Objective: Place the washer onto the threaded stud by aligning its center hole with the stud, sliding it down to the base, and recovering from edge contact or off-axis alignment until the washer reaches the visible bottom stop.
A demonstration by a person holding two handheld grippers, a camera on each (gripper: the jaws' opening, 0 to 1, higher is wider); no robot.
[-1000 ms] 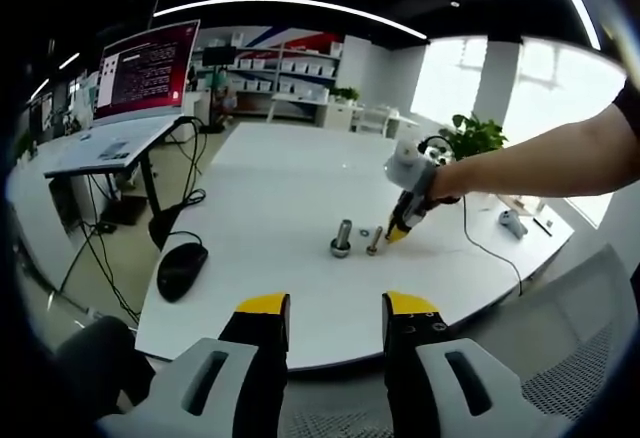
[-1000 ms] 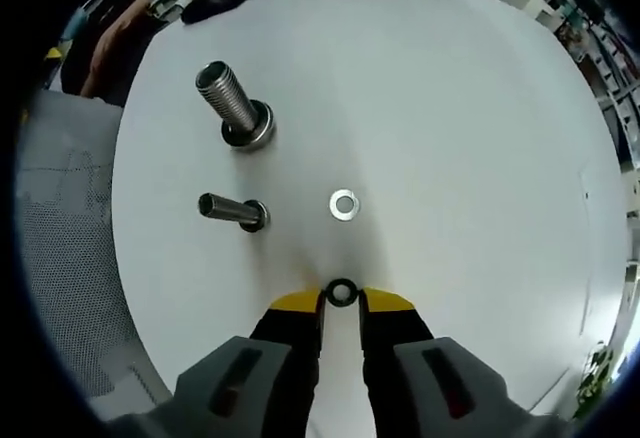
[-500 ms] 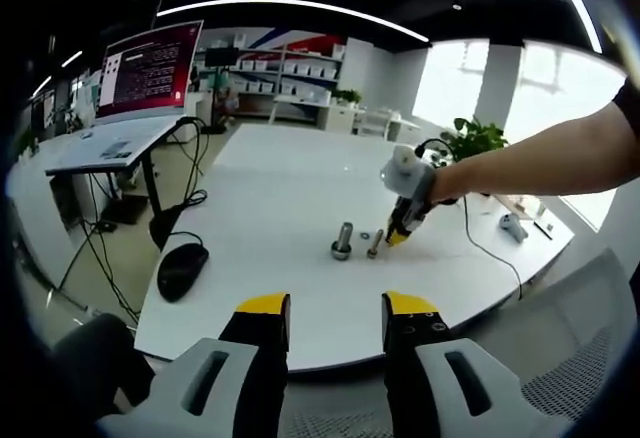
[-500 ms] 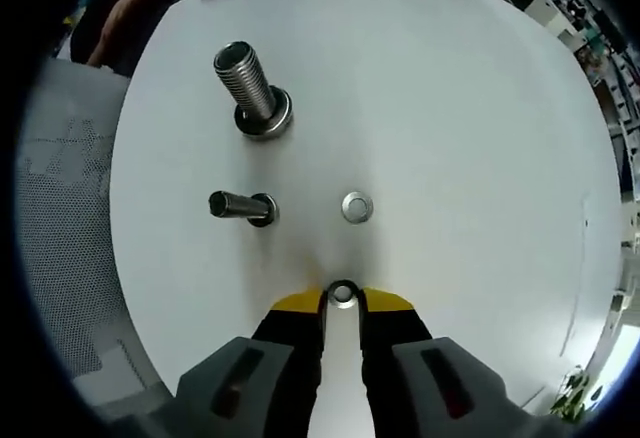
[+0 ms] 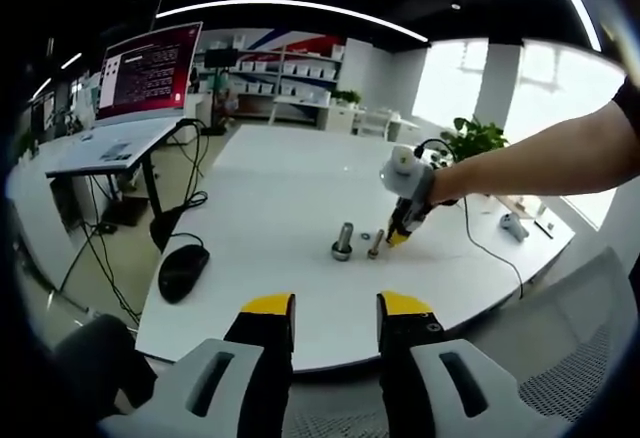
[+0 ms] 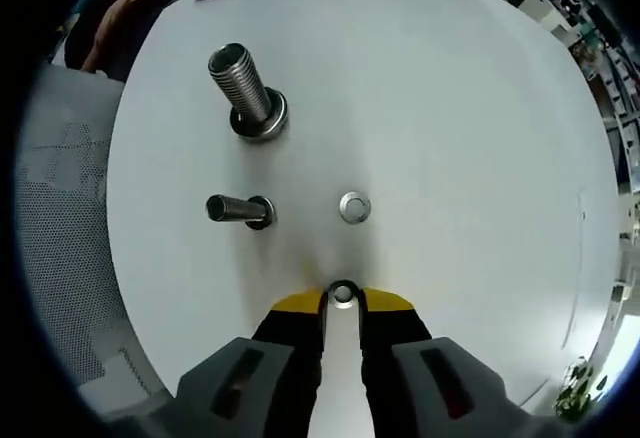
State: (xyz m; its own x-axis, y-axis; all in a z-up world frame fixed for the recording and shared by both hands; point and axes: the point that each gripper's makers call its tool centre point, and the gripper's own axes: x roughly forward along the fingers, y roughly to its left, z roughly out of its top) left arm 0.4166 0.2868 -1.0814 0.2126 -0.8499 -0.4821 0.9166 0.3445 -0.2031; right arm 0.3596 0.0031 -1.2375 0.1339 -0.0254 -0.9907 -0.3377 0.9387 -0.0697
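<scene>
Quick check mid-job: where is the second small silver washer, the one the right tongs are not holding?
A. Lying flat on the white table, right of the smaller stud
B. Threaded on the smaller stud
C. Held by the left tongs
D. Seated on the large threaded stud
A: the loose silver washer lies flat on the white table, right of the smaller stud, while the right tongs pinch another washer.

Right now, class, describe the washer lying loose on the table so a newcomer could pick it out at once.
Start at the round white table and find the two upright steel threaded studs, one thick, one thin. Beside the thin stud, apart from it, a small flat silver washer lies on the tabletop. Unlike the second washer pinched in the right gripper's yellow tips, this one lies free.
</scene>
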